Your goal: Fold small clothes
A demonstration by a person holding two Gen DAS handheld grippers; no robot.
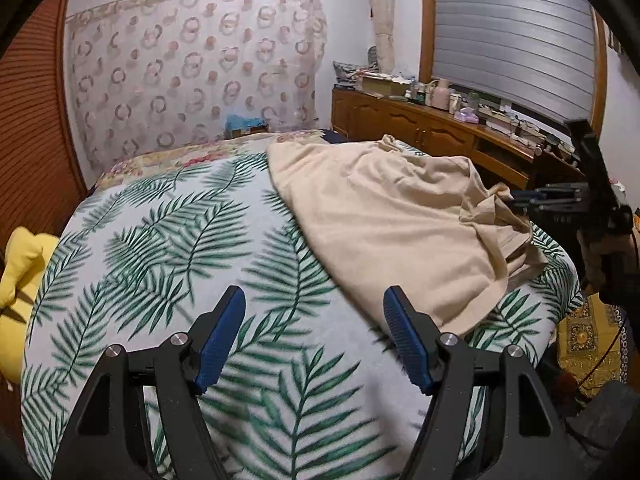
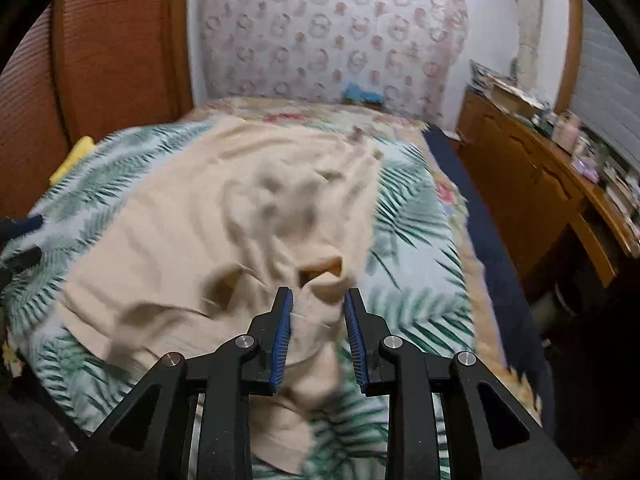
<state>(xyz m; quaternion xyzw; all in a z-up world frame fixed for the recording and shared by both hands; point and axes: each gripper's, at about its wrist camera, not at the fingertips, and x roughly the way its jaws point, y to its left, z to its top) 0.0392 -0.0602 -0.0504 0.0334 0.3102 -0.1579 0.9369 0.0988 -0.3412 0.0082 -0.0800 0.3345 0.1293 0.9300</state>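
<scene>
Beige garment (image 2: 248,216) rumpled on leaf-print bedspread (image 1: 168,240) — right gripper (image 2: 319,300) jaws parted.

The light in my room is soft and even, rather dim, with no hard shadows on the leaf-print bedspread (image 1: 168,240); my left view is fairly sharp, smeared only on the leaves nearest the lens; my right view is blurred throughout, the beige garment (image 2: 224,232) streaked and the sideboard (image 2: 532,184) smudged; both lenses bend the walls into curves, and black vignette fills the corners; no glare anywhere.
</scene>
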